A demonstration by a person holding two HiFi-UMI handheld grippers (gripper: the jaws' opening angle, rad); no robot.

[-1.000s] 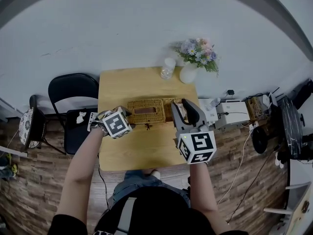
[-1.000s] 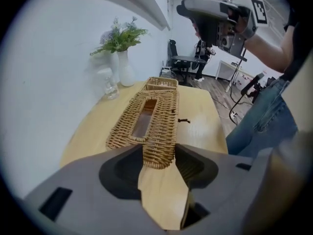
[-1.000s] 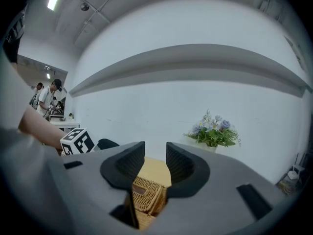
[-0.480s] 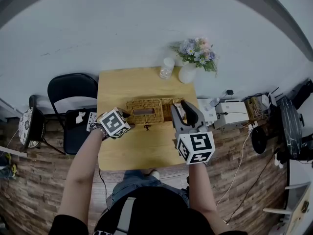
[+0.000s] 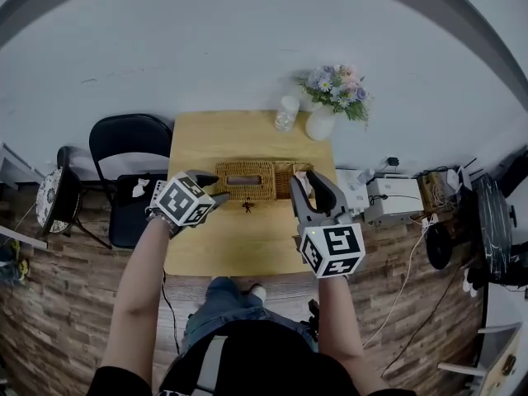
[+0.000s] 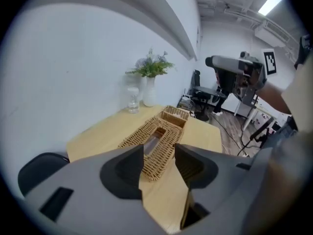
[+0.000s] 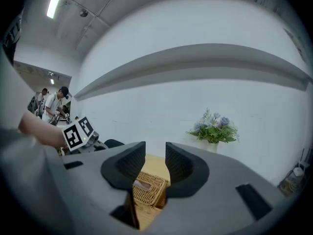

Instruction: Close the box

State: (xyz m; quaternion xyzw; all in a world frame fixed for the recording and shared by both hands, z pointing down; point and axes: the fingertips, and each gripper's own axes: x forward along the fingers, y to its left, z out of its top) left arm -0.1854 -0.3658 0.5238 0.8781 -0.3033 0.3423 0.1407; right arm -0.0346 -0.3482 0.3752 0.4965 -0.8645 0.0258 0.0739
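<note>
A wicker box (image 5: 245, 180) lies across the middle of the wooden table (image 5: 239, 246). Its slotted part (image 6: 155, 140) lies flat, and an open wicker compartment (image 5: 295, 172) adjoins it at the right end. My left gripper (image 5: 216, 188) hovers at the box's left end, jaws open and empty, with the box (image 6: 166, 126) visible past them. My right gripper (image 5: 307, 181) stands at the box's right end, just in front of the open compartment. Its jaws are open, and only the wicker (image 7: 146, 186) shows in the gap (image 7: 155, 153).
A white vase of flowers (image 5: 320, 122) and a small clear jar (image 5: 285, 114) stand at the table's far right corner. A small dark object (image 5: 247, 207) lies in front of the box. A black chair (image 5: 132, 147) stands to the left, boxes and cables (image 5: 388, 196) to the right.
My left gripper has drawn a little to the left, away from the box's end. The right gripper has stayed about where it was, pulling back slightly.
</note>
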